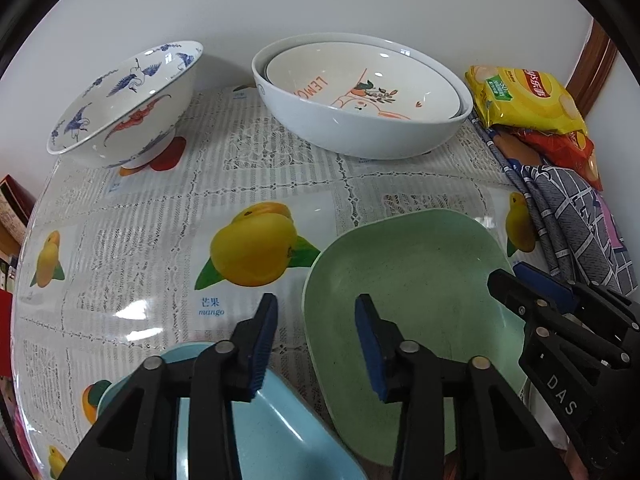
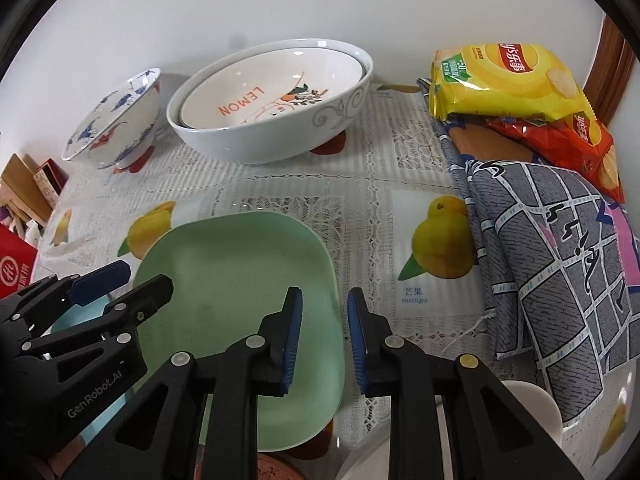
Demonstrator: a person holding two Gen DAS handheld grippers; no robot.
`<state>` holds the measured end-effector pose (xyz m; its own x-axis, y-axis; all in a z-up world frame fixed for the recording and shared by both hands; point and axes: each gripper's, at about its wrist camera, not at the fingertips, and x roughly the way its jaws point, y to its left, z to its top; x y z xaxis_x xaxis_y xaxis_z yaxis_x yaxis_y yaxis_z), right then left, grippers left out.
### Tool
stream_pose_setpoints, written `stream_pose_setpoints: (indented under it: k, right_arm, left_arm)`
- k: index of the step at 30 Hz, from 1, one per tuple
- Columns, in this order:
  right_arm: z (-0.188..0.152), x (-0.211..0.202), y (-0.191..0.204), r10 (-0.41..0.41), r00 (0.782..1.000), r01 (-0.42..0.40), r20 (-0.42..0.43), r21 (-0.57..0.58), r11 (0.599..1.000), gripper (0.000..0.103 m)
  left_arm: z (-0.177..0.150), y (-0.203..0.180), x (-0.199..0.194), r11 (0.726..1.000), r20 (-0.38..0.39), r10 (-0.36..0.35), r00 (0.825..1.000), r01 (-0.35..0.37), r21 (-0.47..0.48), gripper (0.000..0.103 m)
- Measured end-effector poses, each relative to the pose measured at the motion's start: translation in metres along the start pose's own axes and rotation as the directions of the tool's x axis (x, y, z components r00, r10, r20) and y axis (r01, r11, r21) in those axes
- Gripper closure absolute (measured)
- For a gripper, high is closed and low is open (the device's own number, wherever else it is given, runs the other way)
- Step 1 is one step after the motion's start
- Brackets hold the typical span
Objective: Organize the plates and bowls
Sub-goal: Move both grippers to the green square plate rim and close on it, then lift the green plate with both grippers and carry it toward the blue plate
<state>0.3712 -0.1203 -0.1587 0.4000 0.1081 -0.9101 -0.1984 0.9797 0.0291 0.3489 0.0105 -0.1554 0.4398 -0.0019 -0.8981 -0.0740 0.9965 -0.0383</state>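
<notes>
Straddling the green plate (image 2: 240, 280) rim at lower centre, the right gripper (image 2: 322, 340) stands narrow, pads apart from it; left gripper (image 1: 316, 344) gapes between green and blue plate (image 1: 272, 432).

The desk (image 2: 372, 196) had one of those lacy plastic covers printed with mangoes (image 1: 256, 246). Over on the right, a yellow bag of chips (image 2: 508, 80) sat on top of a red one (image 2: 588, 148), both resting on a folded grey patterned cloth (image 2: 560, 280). A red box (image 2: 14, 268) poked in at the left edge, with some wooden boxes (image 2: 28, 188) behind it.
</notes>
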Motion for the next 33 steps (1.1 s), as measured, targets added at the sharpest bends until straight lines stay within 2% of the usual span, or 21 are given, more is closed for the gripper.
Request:
stream_pose_setpoints:
  k: [1, 3, 6, 8, 11, 20, 27, 33]
  right_arm:
    - [0.000, 0.001, 0.000, -0.007, 1.000, 0.007, -0.003, -0.001, 1.000, 0.082]
    - [0.001, 0.004, 0.002, -0.017, 1.000, 0.017, -0.009, -0.007, 1.000, 0.083]
    - [0.002, 0.007, 0.004, -0.024, 0.999, 0.024, -0.023, -0.020, 1.000, 0.083]
    - [0.002, 0.009, 0.004, -0.024, 0.999, 0.024, -0.030, -0.020, 1.000, 0.087]
    - [0.002, 0.009, 0.004, -0.042, 0.999, 0.041, -0.029, -0.021, 0.999, 0.095]
    - [0.002, -0.007, 0.001, -0.006, 0.999, 0.006, 0.040, 0.008, 1.000, 0.097]
    - [0.002, -0.043, -0.002, 0.001, 0.995, -0.004, 0.101, 0.032, 0.999, 0.097]
    - [-0.011, -0.075, -0.005, -0.002, 0.991, -0.004, 0.133, 0.048, 0.999, 0.097]
  left_arm:
    - [0.000, 0.000, 0.003, 1.000, -0.012, -0.004, 1.000, 0.004, -0.003, 0.070]
    - [0.000, 0.001, 0.010, 1.000, -0.031, -0.010, 0.999, 0.010, -0.007, 0.079]
    - [-0.001, 0.002, 0.013, 1.000, -0.034, -0.017, 0.999, 0.017, -0.014, 0.081]
    - [-0.001, 0.002, 0.013, 1.000, -0.034, -0.012, 0.999, 0.011, -0.014, 0.082]
    - [0.000, 0.001, 0.012, 1.000, -0.021, 0.002, 1.000, -0.002, -0.006, 0.091]
    - [0.004, 0.008, -0.010, 1.000, 0.039, -0.016, 0.999, 0.017, -0.014, 0.093]
    - [0.001, 0.005, -0.043, 0.999, 0.084, -0.036, 0.996, 0.037, -0.004, 0.093]
    - [-0.009, -0.002, -0.072, 0.999, 0.112, -0.040, 0.993, 0.040, 0.007, 0.093]
